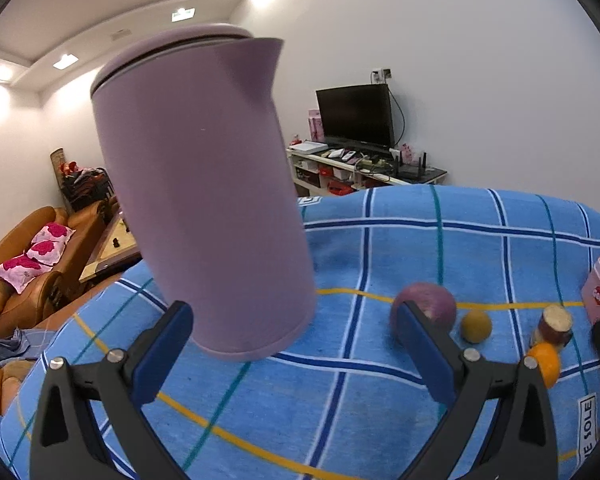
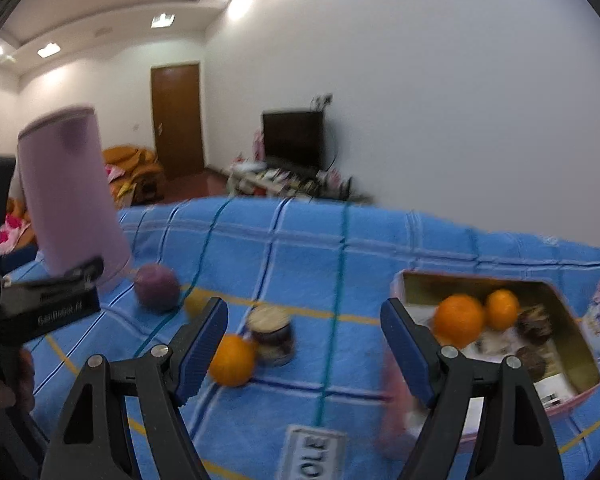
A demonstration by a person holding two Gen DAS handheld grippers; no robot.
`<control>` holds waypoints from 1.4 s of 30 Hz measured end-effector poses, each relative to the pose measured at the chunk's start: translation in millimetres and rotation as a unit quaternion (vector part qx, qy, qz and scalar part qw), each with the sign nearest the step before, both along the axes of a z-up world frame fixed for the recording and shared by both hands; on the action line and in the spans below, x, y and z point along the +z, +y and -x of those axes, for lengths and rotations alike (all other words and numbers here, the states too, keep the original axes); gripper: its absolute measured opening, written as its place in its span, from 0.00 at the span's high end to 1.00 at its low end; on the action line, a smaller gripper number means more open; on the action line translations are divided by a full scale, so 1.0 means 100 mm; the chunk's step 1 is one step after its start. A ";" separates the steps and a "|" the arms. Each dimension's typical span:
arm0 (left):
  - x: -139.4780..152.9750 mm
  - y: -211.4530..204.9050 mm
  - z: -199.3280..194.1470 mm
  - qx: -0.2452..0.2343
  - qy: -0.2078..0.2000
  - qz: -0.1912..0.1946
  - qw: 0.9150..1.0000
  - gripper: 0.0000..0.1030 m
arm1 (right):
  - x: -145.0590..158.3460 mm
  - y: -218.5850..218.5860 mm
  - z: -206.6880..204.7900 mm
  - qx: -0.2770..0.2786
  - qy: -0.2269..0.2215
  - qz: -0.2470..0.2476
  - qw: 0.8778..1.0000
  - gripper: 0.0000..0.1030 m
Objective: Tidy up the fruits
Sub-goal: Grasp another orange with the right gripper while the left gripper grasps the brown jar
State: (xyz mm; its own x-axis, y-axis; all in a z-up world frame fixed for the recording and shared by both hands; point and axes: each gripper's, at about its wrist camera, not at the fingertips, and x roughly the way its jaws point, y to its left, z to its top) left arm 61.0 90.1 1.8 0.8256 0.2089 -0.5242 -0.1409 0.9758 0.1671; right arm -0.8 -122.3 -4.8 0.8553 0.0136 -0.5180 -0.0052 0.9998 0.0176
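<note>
Blue-padded fingers of both the left gripper (image 1: pixel 292 344) and right gripper (image 2: pixel 302 346) stand wide apart, holding nothing.

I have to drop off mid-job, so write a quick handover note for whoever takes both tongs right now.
Left tongs: open, empty, near the base of the purple jug.
Right tongs: open, empty, above the blue checked cloth.
Done: two oranges lie in the pink tin at the right, along with some dark round items.
Left: one orange beside the small jar, a purple round fruit next to the jug, and a small yellow fruit beside it, all loose on the cloth.
Suggestion: the loose orange looks nearest the right tongs, probably take it first.
</note>
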 end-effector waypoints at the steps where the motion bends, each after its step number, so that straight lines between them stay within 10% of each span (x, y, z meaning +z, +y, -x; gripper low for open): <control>1: 0.00 0.01 0.00 0.001 0.001 -0.002 1.000 0.00 | -0.02 0.02 -0.02 0.004 0.010 -0.004 1.000 0.22; 9: -0.04 0.09 -0.08 0.018 0.018 -0.045 0.999 0.00 | -0.23 0.20 -0.23 0.054 0.093 -0.037 0.993 0.48; 26: -0.02 0.06 -0.05 -0.012 0.025 -0.007 1.000 0.00 | -0.47 0.31 -0.53 0.088 0.174 -0.091 0.977 0.63; 42: 0.03 -0.36 0.14 -0.163 -0.012 0.080 0.983 0.01 | 0.15 -0.45 0.18 0.006 0.003 -0.063 0.998 0.64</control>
